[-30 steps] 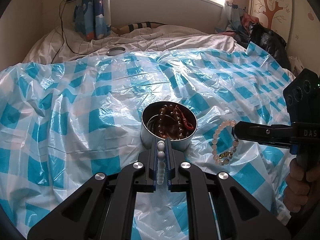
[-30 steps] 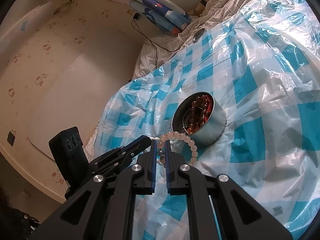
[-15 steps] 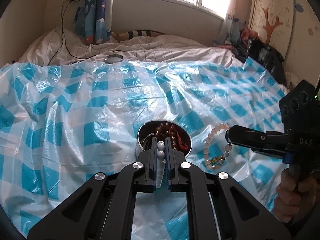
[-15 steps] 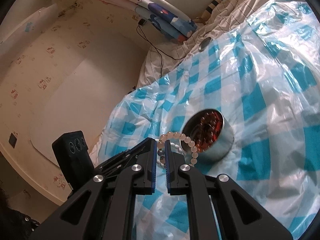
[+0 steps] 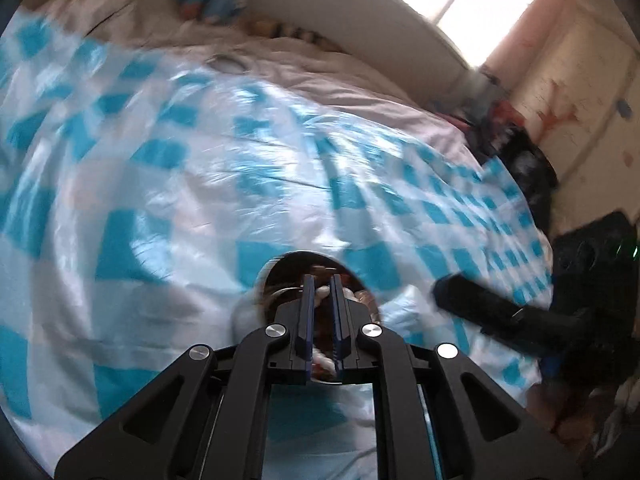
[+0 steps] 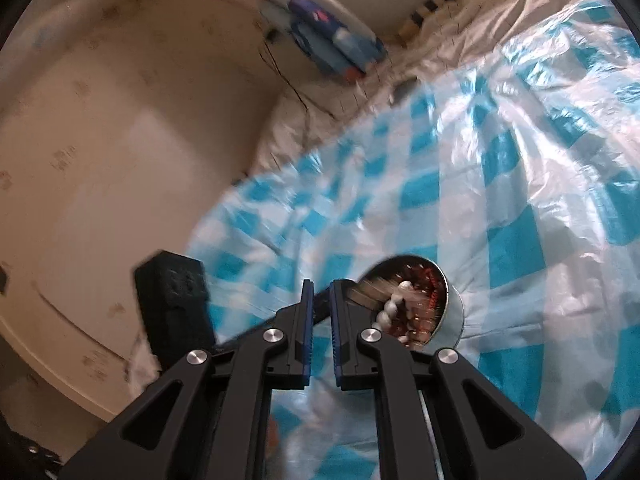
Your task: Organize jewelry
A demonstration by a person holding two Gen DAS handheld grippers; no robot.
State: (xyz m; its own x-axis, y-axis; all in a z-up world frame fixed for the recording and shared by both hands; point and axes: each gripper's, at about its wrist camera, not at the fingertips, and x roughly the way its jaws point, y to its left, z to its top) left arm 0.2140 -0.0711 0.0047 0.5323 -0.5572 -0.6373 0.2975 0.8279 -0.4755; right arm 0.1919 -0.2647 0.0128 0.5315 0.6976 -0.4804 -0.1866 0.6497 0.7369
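A round metal tin (image 6: pixel 450 312) holding brown and red bead jewelry sits on the blue-checked plastic sheet (image 5: pixel 160 208). My left gripper (image 5: pixel 321 280) hangs right over the tin (image 5: pixel 280 268), jaws a little apart, with white beads (image 5: pixel 322 292) loose between them and dropping into the tin. In the right wrist view the white bead bracelet (image 6: pixel 394 306) lies in the tin under the left gripper's tip. My right gripper (image 6: pixel 319 282) is slightly open and empty, just left of the tin; the pink bracelet it held is not visible. Both views are motion-blurred.
A round lid (image 5: pixel 226 63) lies on the white bedding at the far side. A curtain (image 6: pixel 332 46) and a cable hang by the wall. Dark bags (image 5: pixel 528 168) sit at the bed's right edge. The person's hand holds the right gripper's body (image 5: pixel 500 312).
Both grippers moved in over the tin. The left jaws parted and the white bracelet slipped down into the tin. The right jaws opened, and the pink bracelet is gone from them.
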